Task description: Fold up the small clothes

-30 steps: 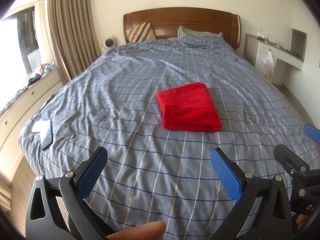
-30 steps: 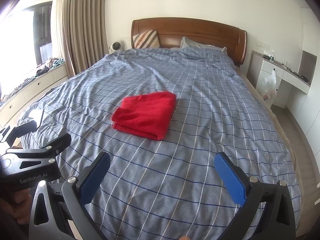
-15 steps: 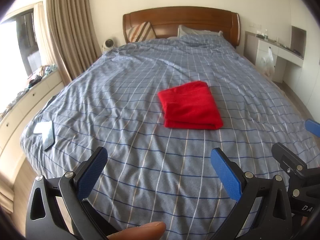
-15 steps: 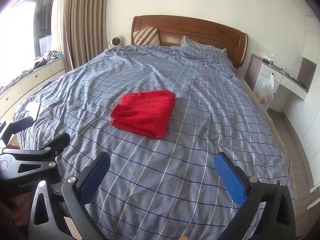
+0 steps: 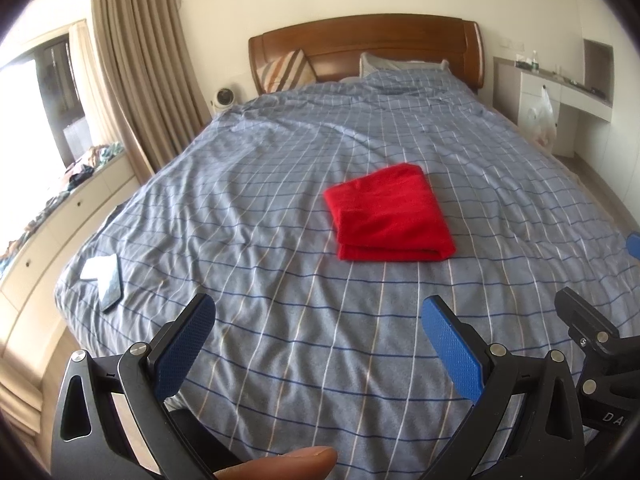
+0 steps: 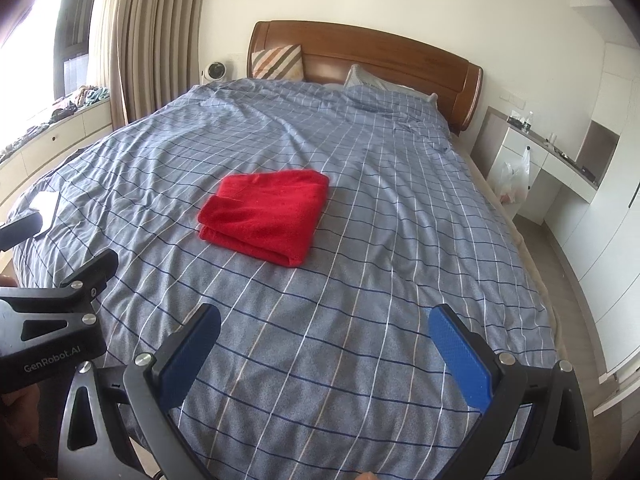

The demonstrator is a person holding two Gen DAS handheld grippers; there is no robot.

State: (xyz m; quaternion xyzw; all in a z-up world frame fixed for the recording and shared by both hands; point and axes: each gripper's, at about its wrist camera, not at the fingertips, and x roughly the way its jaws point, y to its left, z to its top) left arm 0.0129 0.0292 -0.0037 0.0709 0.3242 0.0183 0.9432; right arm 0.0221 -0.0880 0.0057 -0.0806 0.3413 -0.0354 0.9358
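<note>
A red cloth (image 5: 390,214) (image 6: 266,214) lies folded into a neat rectangle in the middle of the blue checked bed cover (image 5: 280,320) (image 6: 360,280). My left gripper (image 5: 316,320) hangs open over the foot of the bed, well short of the cloth, with nothing between its blue pads. My right gripper (image 6: 324,328) is open too, also near the foot and apart from the cloth. Each gripper's black body shows at the edge of the other's view.
A phone and a white paper (image 5: 102,276) lie at the bed's left front corner. A wooden headboard (image 5: 364,40) and pillows are at the far end. White drawers with clothes line the left wall (image 5: 60,200); a white desk with a plastic bag (image 6: 516,176) stands right.
Both grippers have drawn back and risen a little from the bed, so the red cloth looks slightly farther off. The cloth has not moved and both grippers stayed open.
</note>
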